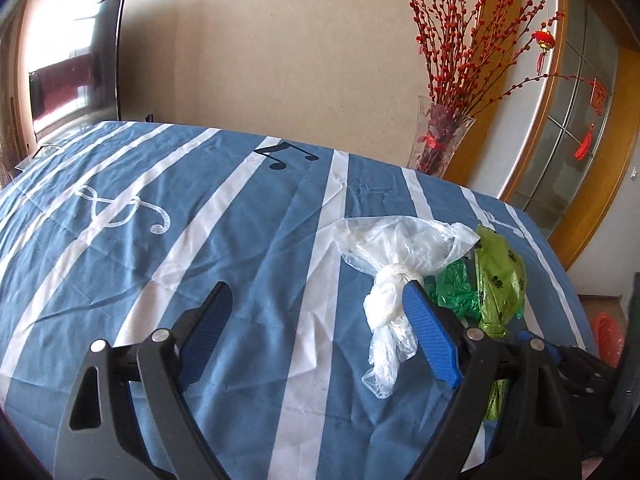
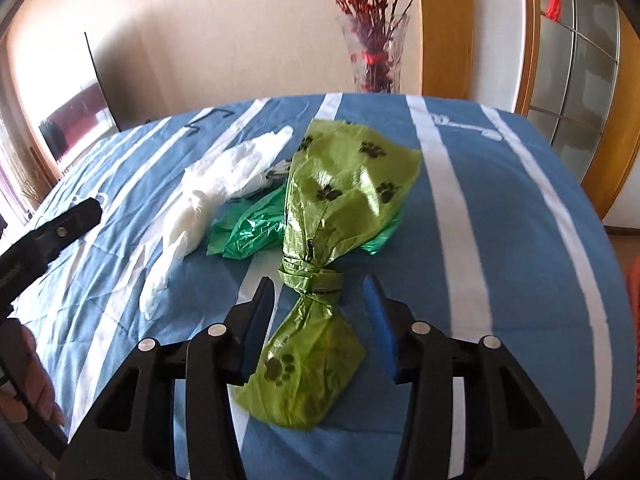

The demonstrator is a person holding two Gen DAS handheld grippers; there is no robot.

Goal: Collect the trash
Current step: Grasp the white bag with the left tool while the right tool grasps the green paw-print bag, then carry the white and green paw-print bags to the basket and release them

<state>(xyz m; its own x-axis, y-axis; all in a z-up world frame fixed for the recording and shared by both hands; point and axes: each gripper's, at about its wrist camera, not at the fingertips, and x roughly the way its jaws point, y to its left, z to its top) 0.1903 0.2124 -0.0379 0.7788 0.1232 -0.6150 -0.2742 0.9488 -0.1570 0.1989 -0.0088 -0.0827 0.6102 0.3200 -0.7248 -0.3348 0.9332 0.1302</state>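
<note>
Three knotted plastic bags lie on a blue and white striped cloth (image 1: 224, 264). A clear white bag (image 1: 394, 264) lies on the left, also in the right wrist view (image 2: 208, 196). A dark green bag (image 2: 248, 228) lies in the middle. A lime green bag with paw prints (image 2: 340, 184) lies on the right. My left gripper (image 1: 318, 292) is open, its right finger beside the white bag's knot. My right gripper (image 2: 318, 284) is open, its fingers on either side of the lime bag's knot (image 2: 312, 278).
A glass vase of red branches (image 1: 438, 140) stands behind the table's far edge, also in the right wrist view (image 2: 374, 56). A television (image 1: 76, 68) stands at the far left. A wooden-framed glass door (image 1: 560, 148) is on the right. An orange thing (image 1: 608, 338) sits low beyond the right edge.
</note>
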